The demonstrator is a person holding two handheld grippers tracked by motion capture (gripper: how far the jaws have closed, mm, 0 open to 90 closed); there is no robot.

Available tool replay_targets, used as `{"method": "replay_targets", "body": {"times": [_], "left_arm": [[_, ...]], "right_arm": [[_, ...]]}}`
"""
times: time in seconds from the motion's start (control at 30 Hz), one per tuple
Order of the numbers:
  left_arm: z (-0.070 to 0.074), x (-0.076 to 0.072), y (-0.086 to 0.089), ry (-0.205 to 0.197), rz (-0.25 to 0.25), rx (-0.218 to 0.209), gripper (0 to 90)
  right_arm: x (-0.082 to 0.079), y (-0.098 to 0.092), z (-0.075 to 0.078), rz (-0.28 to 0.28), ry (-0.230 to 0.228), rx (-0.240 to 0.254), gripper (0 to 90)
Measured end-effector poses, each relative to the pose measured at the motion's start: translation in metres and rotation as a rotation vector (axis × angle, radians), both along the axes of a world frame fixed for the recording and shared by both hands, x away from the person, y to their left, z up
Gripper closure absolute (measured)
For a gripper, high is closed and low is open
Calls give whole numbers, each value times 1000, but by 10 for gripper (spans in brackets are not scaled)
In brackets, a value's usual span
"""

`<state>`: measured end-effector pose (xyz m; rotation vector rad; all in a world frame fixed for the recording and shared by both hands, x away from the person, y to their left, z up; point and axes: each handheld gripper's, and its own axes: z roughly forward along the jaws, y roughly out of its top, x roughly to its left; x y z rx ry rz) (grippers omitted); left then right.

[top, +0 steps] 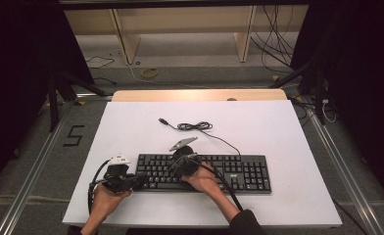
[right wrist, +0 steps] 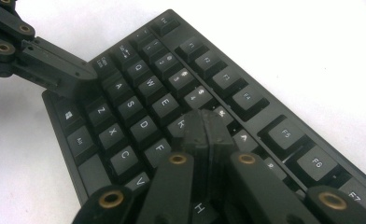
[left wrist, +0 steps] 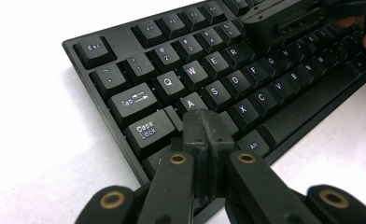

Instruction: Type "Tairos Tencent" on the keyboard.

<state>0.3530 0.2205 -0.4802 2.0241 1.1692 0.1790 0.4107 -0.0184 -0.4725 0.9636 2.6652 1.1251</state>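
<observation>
A: High view. A black keyboard [top: 204, 172] is lying near the front edge of the white table [top: 278, 127], its cable [top: 200, 128] trailing away toward the far side; how are the hands sitting?

B: Both forearms are coming in from the bottom; the left hand [top: 109, 193] is holding the left gripper [top: 137, 181] level at the keyboard's left end, tips pointing right; the right hand [top: 202, 178] is resting over the keys, carrying the right gripper [top: 182, 165] tipped down onto the middle-left rows.

A: Left gripper view; what are the jaws doing?

B: The left gripper [left wrist: 204, 122] is reaching in low over the left side of the keyboard [left wrist: 139, 70], jaws pressed together with nothing between them, tips hovering near the A key [left wrist: 192, 102]; whether they are touching it, I cannot tell; the other gripper is showing at upper right.

A: Right gripper view?

B: The right gripper [right wrist: 204, 126] is likewise pressed together and pinching nothing, tips lying over the keyboard [right wrist: 144, 88] near the R key; the left gripper [right wrist: 76, 74] is entering from the upper left, near the Caps Lock key.
</observation>
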Motion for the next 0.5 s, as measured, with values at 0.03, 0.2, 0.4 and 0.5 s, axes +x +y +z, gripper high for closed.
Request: {"method": "replay_targets", "body": {"times": [0.03, 0.2, 0.4, 0.5], "left_arm": [[0, 0, 0, 0, 0, 1, 890], [-2, 1, 0, 5, -6, 16, 891], [-2, 1, 0, 3, -5, 14, 892], [-3, 1, 1, 4, -5, 9, 892]], "right_arm": [[0, 0, 0, 3, -1, -4, 900], [1, 0, -2, 6, -1, -10, 900], [1, 1, -4, 6, 2, -15, 900], [1, 1, -4, 3, 2, -14, 900]]}}
